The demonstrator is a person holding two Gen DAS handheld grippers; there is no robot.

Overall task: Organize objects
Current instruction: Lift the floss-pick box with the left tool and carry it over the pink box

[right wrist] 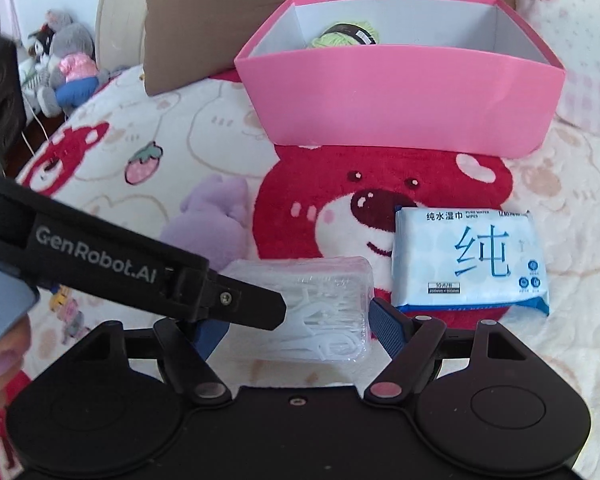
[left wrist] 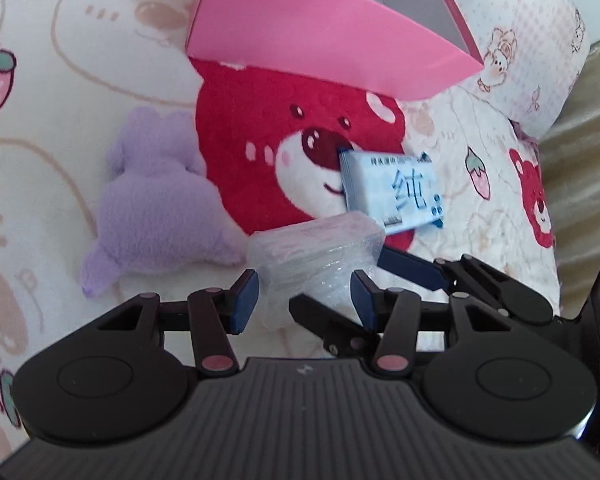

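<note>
A clear plastic box of floss picks lies on the bear-print blanket. My left gripper hovers close over it, open, with a narrow gap between its blue pads. My right gripper stands open wider along the box's length; its right pad is at the box's end and its left pad is partly hidden. One of the left gripper's fingers crosses over the box. A pack of wet wipes and a purple plush toy lie beside it.
An open pink box stands behind the objects with green yarn inside. Behind it stands a brown cardboard panel. Stuffed toys sit at the far left. A printed pillow lies at the right.
</note>
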